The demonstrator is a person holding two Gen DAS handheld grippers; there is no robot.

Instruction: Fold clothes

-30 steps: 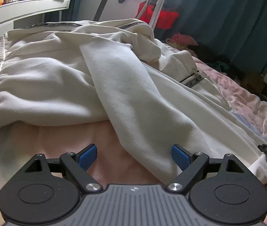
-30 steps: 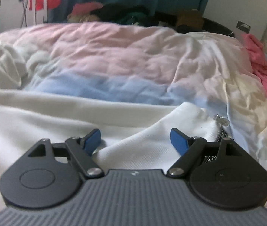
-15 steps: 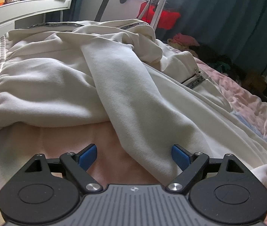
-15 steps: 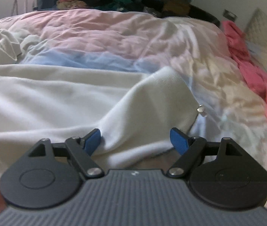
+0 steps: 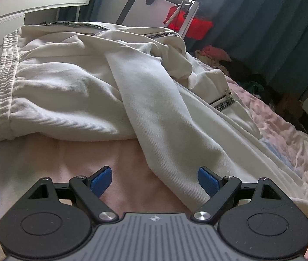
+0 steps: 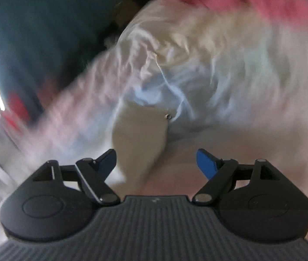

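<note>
The left gripper hovers low over the pink bedspread with its blue fingers spread apart and nothing between them; the cream track pants lie crumpled just ahead, one leg running down past the right finger, the ribbed waistband off to the forward left. The right gripper is likewise spread wide, gripping nothing; its view is badly blurred, but a cream pant end with a small zip pull lies just ahead between the fingers

Each hand-held gripper — black discs, ribbed grey body, silver screws, blue fingertips.
</note>
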